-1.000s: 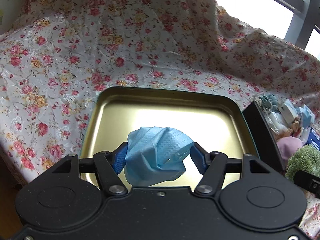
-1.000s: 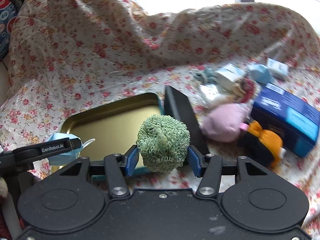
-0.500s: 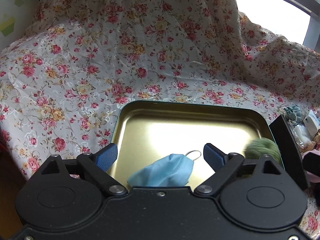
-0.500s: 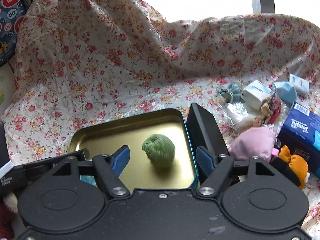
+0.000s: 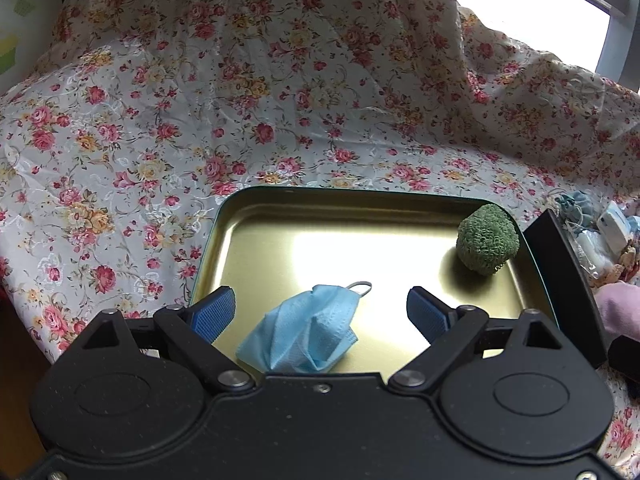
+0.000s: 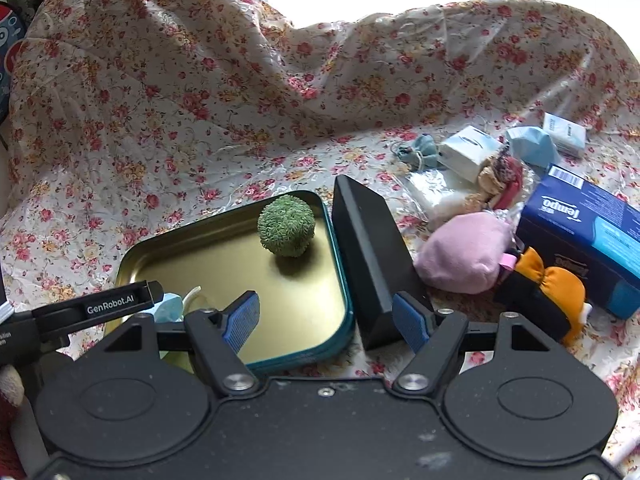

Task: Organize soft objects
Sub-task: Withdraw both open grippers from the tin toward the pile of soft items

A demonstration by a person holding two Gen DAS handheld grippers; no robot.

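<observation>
A gold metal tray point(image 5: 256, 248) point(image 6: 168, 264) with a teal rim lies on the flowered cloth. In it a crumpled blue face mask point(image 5: 304, 332) rests near the front, loose between the wide-apart fingers of my left gripper point(image 5: 320, 312), which is open. A green knitted ball point(image 5: 486, 240) point(image 6: 286, 226) sits in the tray's far right corner. My right gripper point(image 6: 326, 320) is open over the tray's right rim with nothing between its pads. The mask point(image 6: 170, 308) shows only partly in the right wrist view, behind the left gripper's finger.
A black wedge-shaped block point(image 6: 372, 256) stands right of the tray. Beyond it lie a pink pouch point(image 6: 464, 252), an orange and black plush point(image 6: 540, 292), a blue tissue box point(image 6: 592, 232), small tissue packs and a blue drawstring bag point(image 6: 420, 150). The cloth rises in folds behind.
Both grippers opened. The mask dropped from the left one into the tray and the green ball from the right one, ending in the tray's far right corner.
</observation>
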